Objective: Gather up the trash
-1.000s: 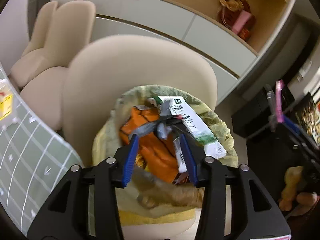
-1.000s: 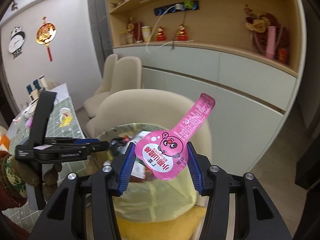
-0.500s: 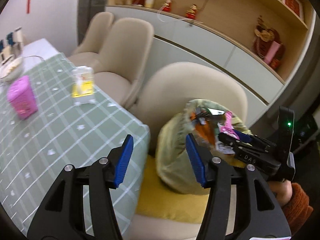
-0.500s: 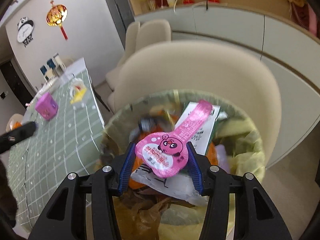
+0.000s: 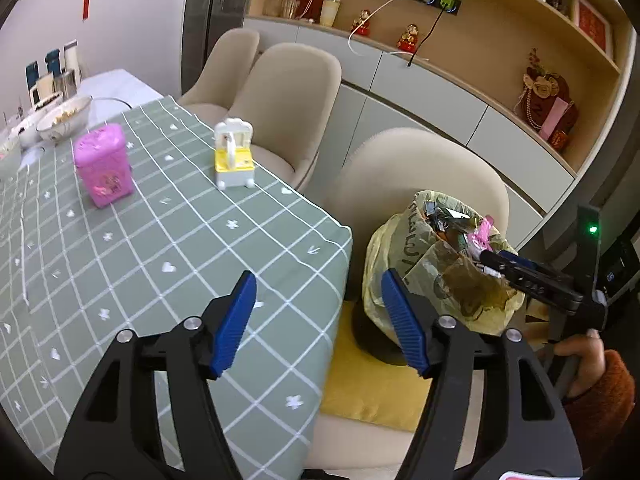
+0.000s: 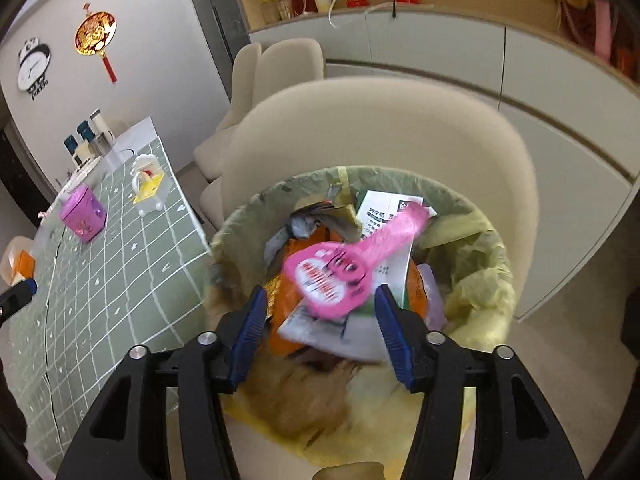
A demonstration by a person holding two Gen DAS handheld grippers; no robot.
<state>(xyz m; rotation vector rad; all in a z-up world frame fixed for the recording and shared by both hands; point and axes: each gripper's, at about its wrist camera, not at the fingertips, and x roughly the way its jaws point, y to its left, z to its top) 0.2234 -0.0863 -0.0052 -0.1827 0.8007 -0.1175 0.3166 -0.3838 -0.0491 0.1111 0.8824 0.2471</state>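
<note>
A trash bin lined with a yellow-green bag (image 6: 476,280) stands on a beige chair and is full of wrappers. A pink wrapper (image 6: 340,268) lies blurred on top of the trash, just ahead of my right gripper (image 6: 318,330), which is open with nothing between its jaws. In the left wrist view the bag (image 5: 400,256) sits right of the table, with the pink wrapper (image 5: 480,236) at its top and the right gripper (image 5: 504,264) over it. My left gripper (image 5: 316,324) is open and empty above the table's corner.
A green checked tablecloth (image 5: 120,260) covers the table, with a pink box (image 5: 104,168), a yellow and white toy case (image 5: 234,156) and bowls (image 5: 64,120) on it. Beige chairs (image 5: 288,100) stand behind. A yellow cushion (image 5: 376,388) lies under the bin.
The right gripper opened and the pink wrapper dropped onto the trash in the bin. The left gripper swung left from over the bin to above the table corner.
</note>
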